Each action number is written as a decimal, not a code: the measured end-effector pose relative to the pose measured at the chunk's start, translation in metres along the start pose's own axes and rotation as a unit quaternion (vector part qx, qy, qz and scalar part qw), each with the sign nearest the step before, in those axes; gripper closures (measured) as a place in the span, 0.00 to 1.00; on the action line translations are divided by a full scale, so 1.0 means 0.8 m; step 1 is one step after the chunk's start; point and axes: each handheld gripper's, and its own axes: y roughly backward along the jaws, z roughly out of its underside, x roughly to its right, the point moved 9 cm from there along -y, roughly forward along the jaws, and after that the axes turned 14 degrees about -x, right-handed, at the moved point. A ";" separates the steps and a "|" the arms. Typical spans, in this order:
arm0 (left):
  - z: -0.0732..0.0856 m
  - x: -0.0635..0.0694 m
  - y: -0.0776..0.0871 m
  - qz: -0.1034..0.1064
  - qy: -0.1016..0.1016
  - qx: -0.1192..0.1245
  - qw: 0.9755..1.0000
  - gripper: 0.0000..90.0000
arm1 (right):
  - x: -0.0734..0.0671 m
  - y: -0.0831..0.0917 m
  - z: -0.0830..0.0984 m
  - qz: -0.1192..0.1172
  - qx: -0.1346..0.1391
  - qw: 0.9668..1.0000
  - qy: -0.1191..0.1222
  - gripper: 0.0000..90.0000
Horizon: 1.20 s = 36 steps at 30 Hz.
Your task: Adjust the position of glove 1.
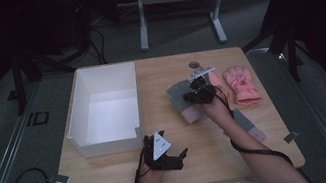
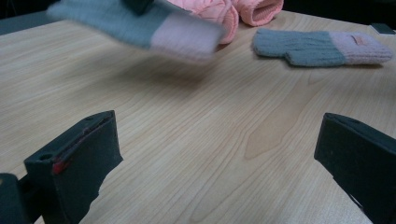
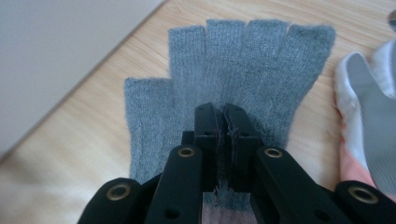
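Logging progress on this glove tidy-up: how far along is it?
Nothing looks done: the white box holds nothing. In hand: the right claw is shut on a grey glove, lifted off the table. Left: the other grey glove and pink gloves lie on the table. The left claw is open.

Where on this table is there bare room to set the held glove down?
Bare wood runs along the near edge between the left gripper and the flat grey glove, and inside the white box. It is crowded by the pink gloves, where the right gripper holds the grey fingerless glove.
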 end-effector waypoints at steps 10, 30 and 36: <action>0.000 0.001 0.000 -0.006 -0.006 -0.001 1.000 0.00 | -0.039 0.061 0.070 -0.009 0.054 0.997 -0.060 0.94; 0.000 0.001 0.001 -0.006 -0.004 0.003 1.000 0.00 | -0.054 0.005 0.154 -0.032 0.066 0.977 -0.199 0.94; 0.000 0.002 0.001 -0.007 -0.007 0.003 1.000 0.00 | -0.049 -0.015 0.157 -0.012 0.063 0.977 -0.206 0.87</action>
